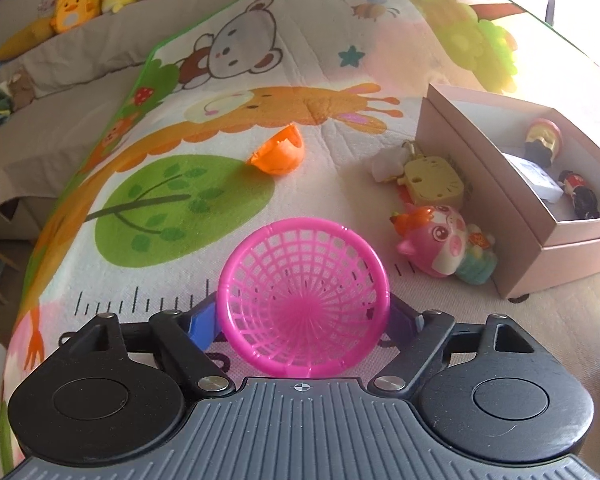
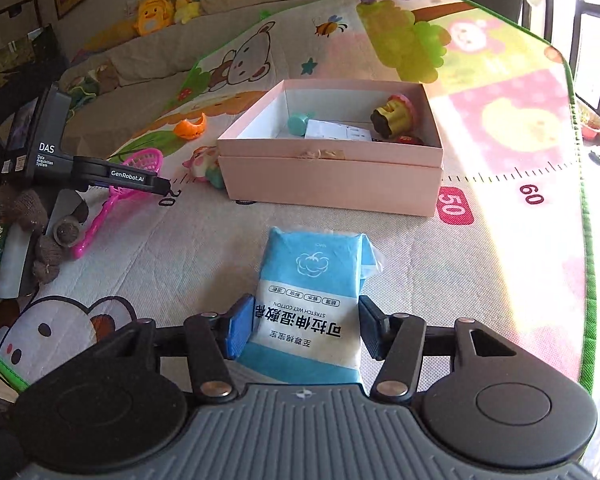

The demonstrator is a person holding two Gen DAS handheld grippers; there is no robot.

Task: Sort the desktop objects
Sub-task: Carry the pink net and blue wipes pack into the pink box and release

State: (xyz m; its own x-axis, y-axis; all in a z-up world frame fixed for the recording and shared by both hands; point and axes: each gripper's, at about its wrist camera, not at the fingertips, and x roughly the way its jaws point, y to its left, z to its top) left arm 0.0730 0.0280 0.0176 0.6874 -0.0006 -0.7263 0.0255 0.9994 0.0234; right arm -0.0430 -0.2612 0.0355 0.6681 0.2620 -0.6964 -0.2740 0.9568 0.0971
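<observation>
My left gripper is shut on a pink mesh strainer, its blue pads against the rim on both sides. In the right wrist view the strainer hangs from that gripper, long handle slanting down to the mat. My right gripper is shut on a blue and white pack of wet wipes, one pad on each long side. An open pink box stands ahead of the pack. From the left wrist view, the box is to the right.
Beside the box lie a pink squishy animal toy and a yellow cat-face toy. An orange shell-like piece rests farther out on the cartoon play mat. The box holds a gold figure, a teal piece and a paper slip.
</observation>
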